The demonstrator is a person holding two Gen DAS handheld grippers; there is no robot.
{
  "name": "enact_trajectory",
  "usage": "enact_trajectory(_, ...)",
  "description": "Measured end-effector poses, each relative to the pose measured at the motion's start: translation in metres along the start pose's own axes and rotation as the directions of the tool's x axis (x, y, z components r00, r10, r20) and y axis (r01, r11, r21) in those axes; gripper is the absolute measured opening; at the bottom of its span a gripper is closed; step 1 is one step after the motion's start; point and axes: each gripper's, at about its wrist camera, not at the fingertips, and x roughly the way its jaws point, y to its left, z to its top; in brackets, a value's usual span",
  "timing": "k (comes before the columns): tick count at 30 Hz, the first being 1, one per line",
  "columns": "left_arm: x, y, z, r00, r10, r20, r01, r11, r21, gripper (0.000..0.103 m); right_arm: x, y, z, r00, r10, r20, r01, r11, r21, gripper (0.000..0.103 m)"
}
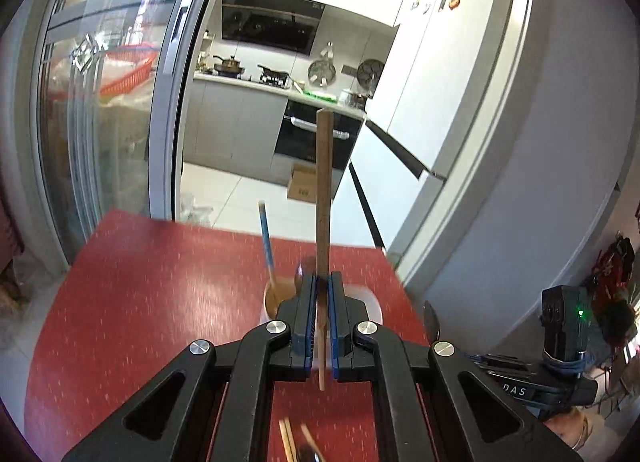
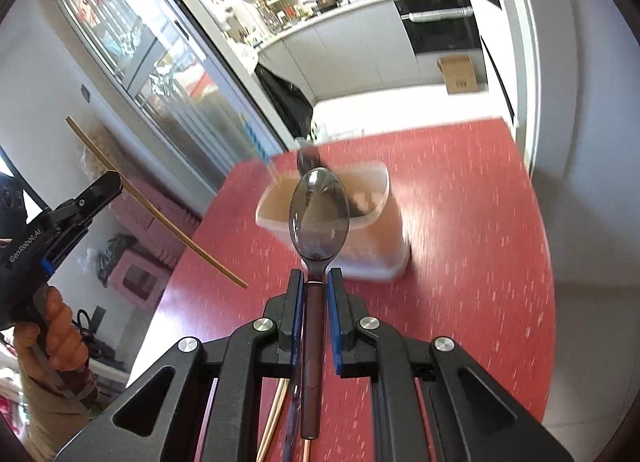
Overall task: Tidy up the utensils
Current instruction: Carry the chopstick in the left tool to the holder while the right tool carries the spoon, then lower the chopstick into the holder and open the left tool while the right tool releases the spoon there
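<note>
Left gripper (image 1: pixel 322 282) clamps a wooden chopstick (image 1: pixel 323 181) pointing twelve o'clock, right gripper (image 2: pixel 316 282) clamps a spoon (image 2: pixel 319 213) bowl-forward, both apparently raised for dropping into the container (image 2: pixel 384 189) at twelve o'clock.

grippers (image 2: pixel 317 282): 2 | container (image 2: pixel 384 197): 1 | held chopstick (image 1: pixel 323 197): 1 | held spoon (image 2: pixel 319 213): 1

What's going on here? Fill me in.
A person is sorting utensils over a red table, a handheld gripper in each hand. The left gripper is shut on a wooden chopstick; the right gripper is shut on a spoon. Both are held in the air short of a plastic tub that already holds a blue-handled utensil and a dark one. More chopsticks lie on the table below.
</note>
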Motion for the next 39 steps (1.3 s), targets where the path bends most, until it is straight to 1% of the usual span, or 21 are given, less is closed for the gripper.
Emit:
enact_trajectory(2,0.008,0.001,0.014,1.0,0.011,0.011,-0.011,1.0,0.005,0.035,0.004,0.001,0.017,1.0,-0.008,0.023,0.008,1.0,-0.013,0.013)
enact_trajectory(4,0.018,0.004,0.025,1.0,0.005,0.009,-0.005,1.0,0.004,0.035,0.008,0.003,0.031,0.999,-0.013,0.05,0.015,0.999,-0.034,0.013)
enact_trajectory(7,0.035,0.007,0.037,1.0,0.016,0.012,-0.016,1.0,-0.002,0.035,0.015,0.011,0.053,0.993,-0.03,0.11,0.039,0.996,-0.081,0.013)
enact_trajectory(9,0.049,0.009,0.039,1.0,0.018,0.007,-0.018,1.0,-0.003,0.035,0.022,0.016,0.064,0.989,-0.029,0.142,0.045,0.993,-0.107,0.013)
enact_trajectory(12,0.068,0.009,0.037,0.999,0.042,-0.001,-0.042,0.999,0.024,0.035,0.037,0.02,0.077,0.983,-0.036,0.18,0.063,0.988,-0.143,0.013)
enact_trajectory(16,0.098,0.013,0.029,0.998,0.05,-0.04,-0.049,0.998,0.024,0.035,0.065,0.025,0.089,0.973,-0.056,0.226,0.103,0.974,-0.204,0.013)
enact_trajectory(21,0.123,0.016,0.015,0.995,0.07,-0.069,-0.068,0.997,0.035,0.035,0.093,0.028,0.087,0.958,-0.087,0.273,0.165,0.947,-0.276,0.013)
enact_trajectory(26,0.141,0.018,0.001,0.99,0.096,-0.101,-0.089,0.993,0.071,0.035,0.115,0.03,0.072,0.949,-0.115,0.293,0.217,0.913,-0.345,0.013)
enact_trajectory(30,0.152,0.019,-0.014,0.984,0.122,-0.127,-0.11,0.989,0.098,0.035,0.125,0.025,0.061,0.953,-0.13,0.273,0.227,0.904,-0.361,0.013)
enact_trajectory(34,0.155,0.021,-0.027,0.978,0.162,-0.128,-0.147,0.982,0.119,0.035,0.128,0.021,0.05,0.958,-0.132,0.254,0.221,0.904,-0.366,0.013)
enact_trajectory(39,0.153,0.027,-0.038,0.969,0.199,-0.146,-0.184,0.977,0.112,0.035,0.131,0.018,0.042,0.965,-0.136,0.226,0.216,0.9,-0.379,0.013)
